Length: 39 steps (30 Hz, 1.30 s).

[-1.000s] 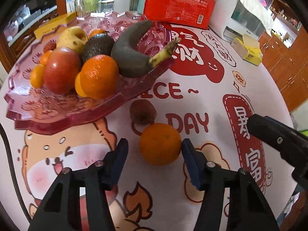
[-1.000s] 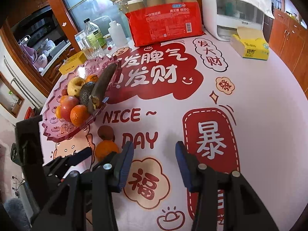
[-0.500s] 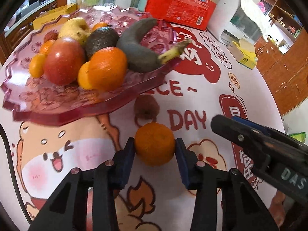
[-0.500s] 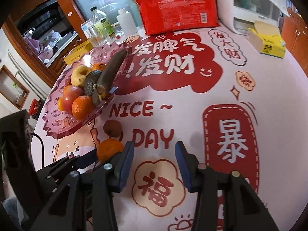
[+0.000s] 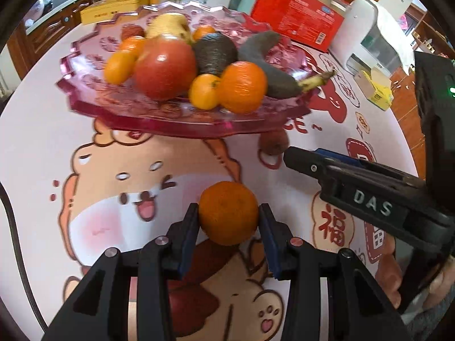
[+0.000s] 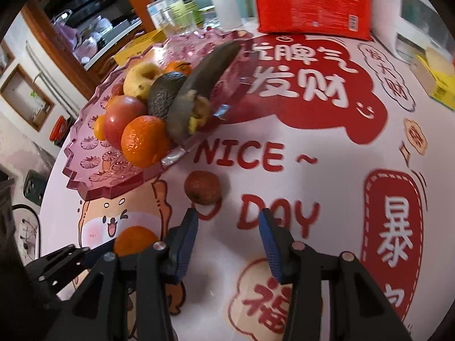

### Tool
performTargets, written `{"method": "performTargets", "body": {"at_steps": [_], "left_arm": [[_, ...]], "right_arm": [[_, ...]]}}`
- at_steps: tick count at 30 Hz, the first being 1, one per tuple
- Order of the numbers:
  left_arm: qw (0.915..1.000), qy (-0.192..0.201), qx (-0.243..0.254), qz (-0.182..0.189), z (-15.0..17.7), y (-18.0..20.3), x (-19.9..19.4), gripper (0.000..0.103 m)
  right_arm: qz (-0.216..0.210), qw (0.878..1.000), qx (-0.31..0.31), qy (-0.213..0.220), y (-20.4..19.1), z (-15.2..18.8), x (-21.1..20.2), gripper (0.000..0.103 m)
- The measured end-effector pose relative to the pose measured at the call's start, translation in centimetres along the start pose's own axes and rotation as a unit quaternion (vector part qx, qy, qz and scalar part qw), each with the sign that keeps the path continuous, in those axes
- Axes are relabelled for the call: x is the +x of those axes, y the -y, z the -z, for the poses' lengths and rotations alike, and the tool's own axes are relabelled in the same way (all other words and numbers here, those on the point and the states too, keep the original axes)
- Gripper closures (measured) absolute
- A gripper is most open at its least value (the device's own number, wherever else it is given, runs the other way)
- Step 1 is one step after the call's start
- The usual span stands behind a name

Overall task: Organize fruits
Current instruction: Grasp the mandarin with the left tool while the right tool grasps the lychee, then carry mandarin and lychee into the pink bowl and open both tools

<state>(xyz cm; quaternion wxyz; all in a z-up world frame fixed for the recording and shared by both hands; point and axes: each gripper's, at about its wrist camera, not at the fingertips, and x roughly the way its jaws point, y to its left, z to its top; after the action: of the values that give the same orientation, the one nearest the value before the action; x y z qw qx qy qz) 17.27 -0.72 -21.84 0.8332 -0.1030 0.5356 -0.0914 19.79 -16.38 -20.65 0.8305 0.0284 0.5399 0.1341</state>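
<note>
My left gripper (image 5: pixel 228 218) is shut on an orange (image 5: pixel 228 212) and holds it above the printed tablecloth, in front of the pink glass fruit plate (image 5: pixel 170 119). The same orange shows in the right wrist view (image 6: pixel 135 240) between the left gripper's fingers. The plate holds an apple (image 5: pixel 165 66), oranges, an avocado (image 5: pixel 214 52), a dark banana (image 5: pixel 273 65) and more. A small brown fruit (image 6: pixel 202 187) lies on the cloth just beyond my right gripper (image 6: pixel 229 228), which is open and empty. That brown fruit shows partly behind the plate's edge (image 5: pixel 274 143).
A red package (image 5: pixel 295 20), a white appliance (image 5: pixel 375 37) and a yellow tissue box (image 5: pixel 375 89) stand at the table's far side. Bottles (image 6: pixel 182 5) and a yellow box (image 5: pixel 113 11) stand behind the plate. The right gripper's body (image 5: pixel 369 199) is close on the right.
My left gripper has closed on the orange and lifted it off the cloth, moving left toward the plate front. My right gripper has moved forward toward the small brown fruit.
</note>
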Motion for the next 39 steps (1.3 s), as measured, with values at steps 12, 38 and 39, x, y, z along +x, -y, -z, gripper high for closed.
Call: {"method": "performTargets", "body": {"at_steps": [12,38,39], "left_arm": [[0.9994,0.003,-0.025,-0.024,0.0,-3.7,-0.6,0.063],[0.9976,0.039,0.025,-0.052,0.4,-1.3,-8.4,0.063],[0.9973,0.040,0.028,-0.056,0.0,-1.0,-9.0,0.063]], "right_arm": [[0.014,0.999,-0.031,-0.007,-2.2,-1.3,2.6,0.058],[0.013,0.998,-0.050,0.025,-4.5,4.2,-6.7,0.073],[0.011,0.998,-0.052,0.031,-4.9,4.0,-7.5,0.073]]}}
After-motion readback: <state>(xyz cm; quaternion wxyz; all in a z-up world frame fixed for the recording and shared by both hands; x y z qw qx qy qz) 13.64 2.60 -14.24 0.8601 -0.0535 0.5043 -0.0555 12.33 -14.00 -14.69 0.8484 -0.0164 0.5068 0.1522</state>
